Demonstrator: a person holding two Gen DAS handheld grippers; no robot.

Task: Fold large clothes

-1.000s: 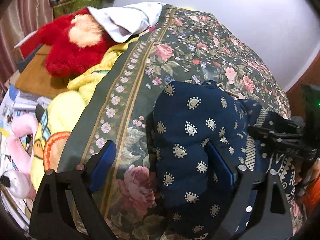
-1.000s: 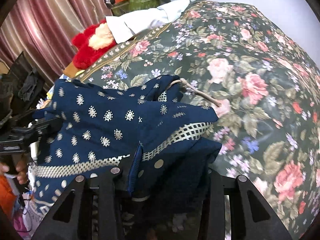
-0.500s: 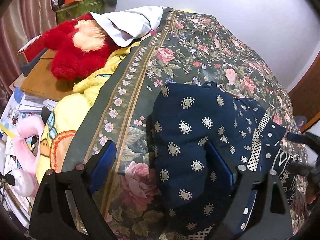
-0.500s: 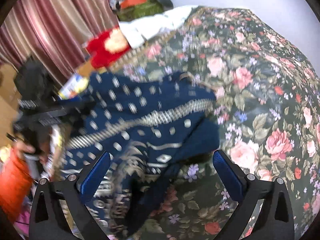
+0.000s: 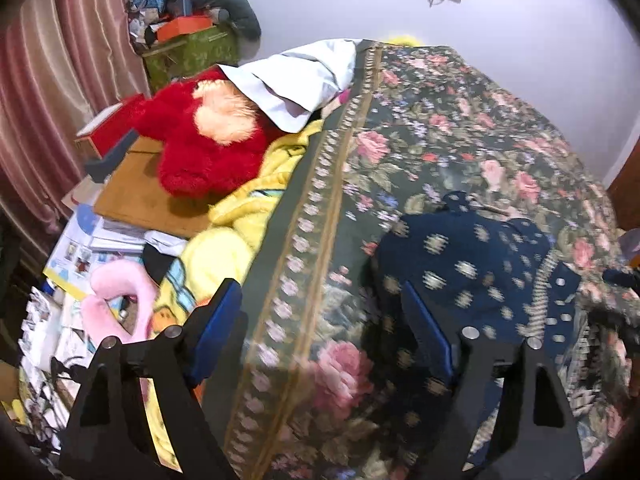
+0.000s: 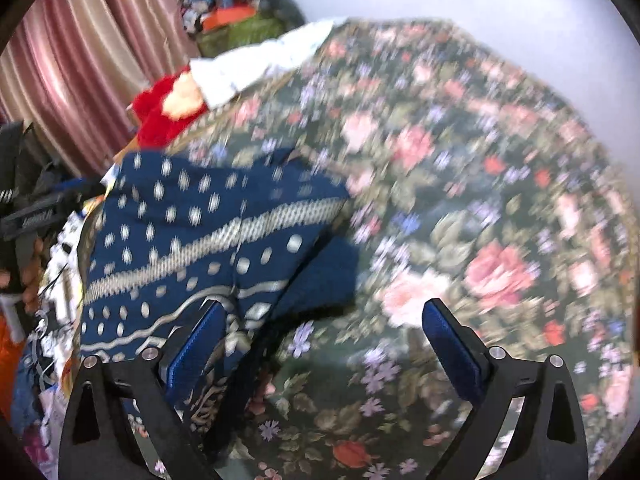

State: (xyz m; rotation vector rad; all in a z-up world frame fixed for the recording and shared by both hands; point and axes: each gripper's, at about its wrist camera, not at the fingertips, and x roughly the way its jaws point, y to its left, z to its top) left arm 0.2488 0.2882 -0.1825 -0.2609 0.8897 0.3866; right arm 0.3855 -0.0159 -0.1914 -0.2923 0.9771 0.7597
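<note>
A dark blue garment (image 5: 460, 256) with pale motifs and a patterned border lies folded on the floral bedspread (image 5: 420, 140). In the left wrist view my left gripper (image 5: 318, 286) hovers above the bedspread's edge, its jaws closing with nothing between them; the garment lies just beyond its right finger. The right wrist view is blurred by motion. There my right gripper (image 6: 324, 306) stands wide over the bedspread (image 6: 480, 200), jaws closing slightly with only bedspread between them. The garment (image 6: 200, 232) lies behind its left finger. A hand (image 6: 28, 276) holds the left gripper at that view's left edge.
Left of the bed lie a red plush toy (image 5: 208, 148), a white cloth (image 5: 296, 80), a yellow blanket (image 5: 224, 248), a wooden board (image 5: 144, 192) and a pink item (image 5: 120, 292). A pink curtain (image 5: 40, 80) and a cluttered green box (image 5: 192, 52) stand behind.
My right gripper has opened, let go of the garment's folded edge and drawn back to the right. My left gripper has lifted away from the garment.
</note>
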